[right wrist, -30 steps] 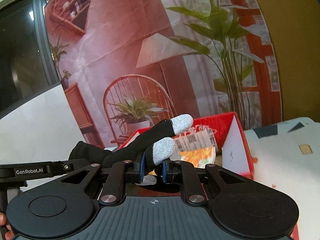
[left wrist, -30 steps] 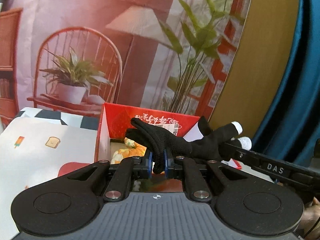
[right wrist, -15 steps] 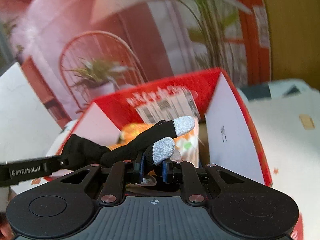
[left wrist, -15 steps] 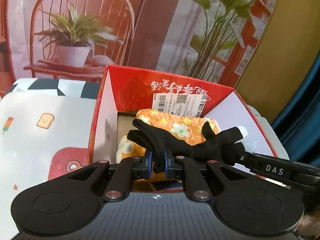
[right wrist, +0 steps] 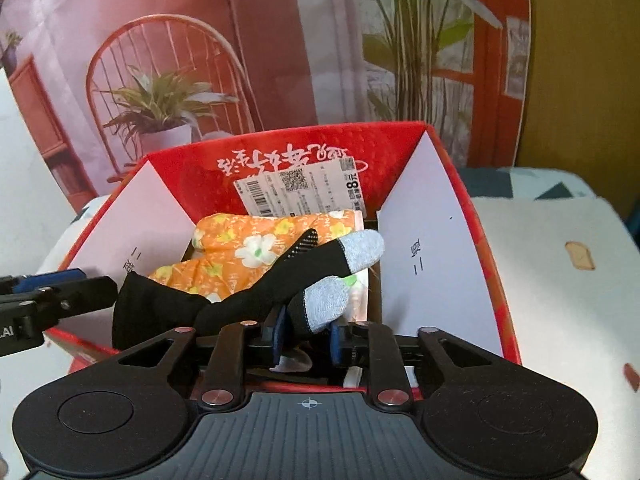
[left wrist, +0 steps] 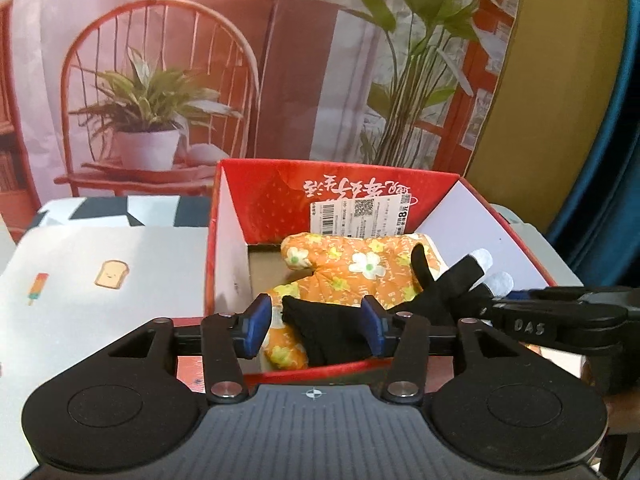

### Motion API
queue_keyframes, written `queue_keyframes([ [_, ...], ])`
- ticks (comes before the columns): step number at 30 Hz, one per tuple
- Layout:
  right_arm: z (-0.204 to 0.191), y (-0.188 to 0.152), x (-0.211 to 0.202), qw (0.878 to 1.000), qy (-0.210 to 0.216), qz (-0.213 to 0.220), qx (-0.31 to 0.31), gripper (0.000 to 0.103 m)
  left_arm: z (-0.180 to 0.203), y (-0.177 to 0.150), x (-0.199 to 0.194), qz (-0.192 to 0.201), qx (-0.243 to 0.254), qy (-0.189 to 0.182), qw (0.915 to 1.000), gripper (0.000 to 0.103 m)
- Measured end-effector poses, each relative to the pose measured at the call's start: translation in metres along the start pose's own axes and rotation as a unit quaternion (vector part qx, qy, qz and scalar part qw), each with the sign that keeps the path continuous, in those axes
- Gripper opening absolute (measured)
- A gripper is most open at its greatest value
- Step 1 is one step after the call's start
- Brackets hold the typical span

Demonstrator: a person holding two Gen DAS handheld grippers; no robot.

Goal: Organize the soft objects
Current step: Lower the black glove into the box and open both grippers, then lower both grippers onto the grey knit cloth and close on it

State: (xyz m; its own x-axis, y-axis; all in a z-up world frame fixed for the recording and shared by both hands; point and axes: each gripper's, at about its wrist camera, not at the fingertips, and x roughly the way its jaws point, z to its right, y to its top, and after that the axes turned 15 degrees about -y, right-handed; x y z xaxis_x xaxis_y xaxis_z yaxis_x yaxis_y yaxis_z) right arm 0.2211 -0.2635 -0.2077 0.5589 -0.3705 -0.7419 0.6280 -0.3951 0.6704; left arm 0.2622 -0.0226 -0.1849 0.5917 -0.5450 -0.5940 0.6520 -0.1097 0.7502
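Taking the red box (left wrist: 224,240) as the landmark: to its left the worktop (left wrist: 120,252) carries a pale cloth printed with a toast slice and an ice lolly, and nothing soft lies there. Inside the box, an orange flowered mitten (left wrist: 360,268) fills the floor, and a white barcode label (left wrist: 360,214) is stuck to the far wall.

Over the box's near edge, on the left, the left gripper (left wrist: 314,326) has its blue jaws spreading apart. The cuff end of the black glove (left wrist: 332,332) lies between them, and neither pad appears to press on it. From there the glove runs rightward across the box, on top of the mitten, its long axis roughly parallel to the near edge and its grey-tipped fingers pointing to the right wall.

At that finger end, the right gripper (right wrist: 306,334) also sits over the near edge. Its jaws are opening too, but the gap is narrow and 1 grey fingertip (right wrist: 326,302) of the glove lies between the pads; whether they still pinch it I cannot tell for sure, though it looks loosely held at most.

So the glove is inside the box's outline, slung between the 2 grippers and resting on the mitten. The coming move, as I judge it, turns on both grippers backing toward the near side, away from the glove's axis, so neither end is dragged out. The right gripper's finger end is the likelier to snag.
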Motion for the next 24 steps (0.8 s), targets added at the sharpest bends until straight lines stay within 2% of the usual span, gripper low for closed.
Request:
queue_keyframes([
  [2, 0.003, -0.003, -0.01, 1.0, 0.005, 0.016, 0.009, 0.026, 0.003, -0.003, -0.01, 0.008, 0.003, 0.004, 1.0, 0.053],
  [6, 0.01, -0.014, -0.034, 0.998, 0.018, 0.06, 0.007, 0.04, 0.009, -0.011, -0.032, 0.026, 0.009, 0.011, 0.9996, 0.055],
  [14, 0.03, -0.055, -0.085, 0.987, 0.076, 0.143, -0.014, 0.044, 0.02, -0.043, -0.079, 0.049, -0.006, 0.03, 0.9983, 0.055],
  [19, 0.039, -0.094, -0.097, 0.984, 0.095, 0.142, -0.043, 0.044, 0.019, -0.081, -0.093, 0.032, -0.039, 0.037, 0.9981, 0.055],
  [24, 0.044, -0.135, -0.1, 0.988, 0.095, 0.104, -0.06, 0.044, 0.013, -0.121, -0.094, 0.004, -0.093, 0.028, 0.9952, 0.055],
])
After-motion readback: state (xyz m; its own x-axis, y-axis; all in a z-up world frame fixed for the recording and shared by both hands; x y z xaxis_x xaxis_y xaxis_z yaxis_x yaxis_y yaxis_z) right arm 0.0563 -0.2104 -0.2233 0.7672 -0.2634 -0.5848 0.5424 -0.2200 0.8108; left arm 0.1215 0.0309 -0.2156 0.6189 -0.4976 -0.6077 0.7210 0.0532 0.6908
